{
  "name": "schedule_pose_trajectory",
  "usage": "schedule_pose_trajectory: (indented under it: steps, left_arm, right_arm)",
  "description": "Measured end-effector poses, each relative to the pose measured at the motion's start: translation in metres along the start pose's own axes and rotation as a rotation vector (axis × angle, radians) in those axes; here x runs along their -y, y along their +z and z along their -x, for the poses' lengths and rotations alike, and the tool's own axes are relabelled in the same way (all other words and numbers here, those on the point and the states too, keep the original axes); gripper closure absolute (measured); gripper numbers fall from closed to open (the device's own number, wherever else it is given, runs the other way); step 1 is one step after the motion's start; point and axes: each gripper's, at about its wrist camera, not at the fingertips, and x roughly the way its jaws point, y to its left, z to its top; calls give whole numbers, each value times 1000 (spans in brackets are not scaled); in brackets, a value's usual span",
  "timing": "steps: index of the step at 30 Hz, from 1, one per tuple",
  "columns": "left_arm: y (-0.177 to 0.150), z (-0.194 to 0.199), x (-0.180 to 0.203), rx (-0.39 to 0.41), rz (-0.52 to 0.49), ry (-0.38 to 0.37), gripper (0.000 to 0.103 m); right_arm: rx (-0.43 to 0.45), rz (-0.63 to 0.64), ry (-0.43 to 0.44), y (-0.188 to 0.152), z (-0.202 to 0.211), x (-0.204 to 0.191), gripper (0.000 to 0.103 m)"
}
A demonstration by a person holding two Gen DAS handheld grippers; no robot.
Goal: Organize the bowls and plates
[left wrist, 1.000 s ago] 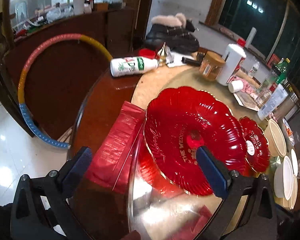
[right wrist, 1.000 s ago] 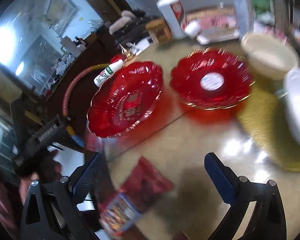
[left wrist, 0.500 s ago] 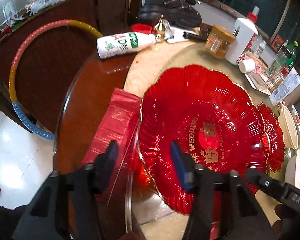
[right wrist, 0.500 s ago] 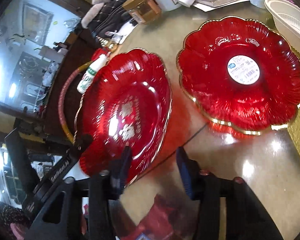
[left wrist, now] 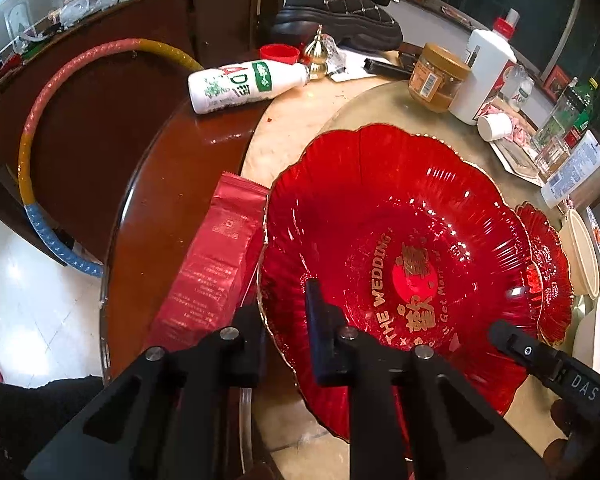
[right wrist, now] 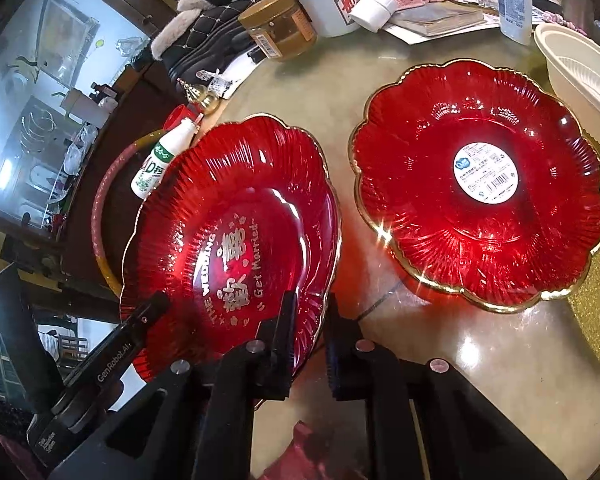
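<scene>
A large red scalloped plate point(left wrist: 380, 220) with gold "THE WEDDING" lettering lies at the table's near edge. My left gripper point(left wrist: 288, 332) has its jaws closing tight on the plate's near rim, one pad above it and one below. On the opposite side, my right gripper point(right wrist: 312, 328) pinches the rim of the same plate point(right wrist: 240, 200) in the same way. A second red plate point(right wrist: 480, 208) with a white sticker lies flat just beyond it. A cream bowl point(right wrist: 580, 68) stands behind that plate. Each gripper's body shows in the other wrist view.
A red foil packet point(left wrist: 212, 264) lies beside the plate on the dark wood rim. A milk bottle point(left wrist: 240, 84) lies on its side, with a brown jar point(left wrist: 436, 76) and a white bottle point(left wrist: 484, 72) behind. Cream and white bowls point(left wrist: 580, 252) stand far right. A hoop point(left wrist: 32, 132) leans off the table.
Both grippers have come down onto the wedding plate from either side. Their jaws went from wide open to shut on its rim.
</scene>
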Motion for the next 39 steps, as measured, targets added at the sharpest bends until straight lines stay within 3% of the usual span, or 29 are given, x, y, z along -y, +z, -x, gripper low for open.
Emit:
schedule_pose_trajectory:
  steps: [11,22,27,31,32,33,34,35,39]
  left_arm:
    - [-16,57,-3,126,-14,16,90]
    - [-52,28,-11,34,20,28,89]
    - [-56,29,-15,46,37,28,89]
    - [-58,33,-18,60,44,34,87]
    - [-59,36,-18,69,36,39,71]
    - [-60,38,-18,75,30,49,41]
    - [-60,44,-19,86,27,66,28]
    - [-61,49,-20,104,30,68,19]
    - [-58,70,-28,161,75,72,19]
  right_arm:
    - [101,80,19,-16,45,-19,92]
    - [43,82,-18,-43,24,-6,92]
    - [37,106,-41,-47,18,-9,91]
    - [47,133,-27,-49,22,-16,77]
    - [51,139,-12,-50,24,-18,69]
    - [57,139,12,-51,27,-18,41]
    - [67,137,26,-52,31,-18,12]
    - [93,131,51,-53,38,-16,4]
    - [152,92,113,-55,62,-5,2]
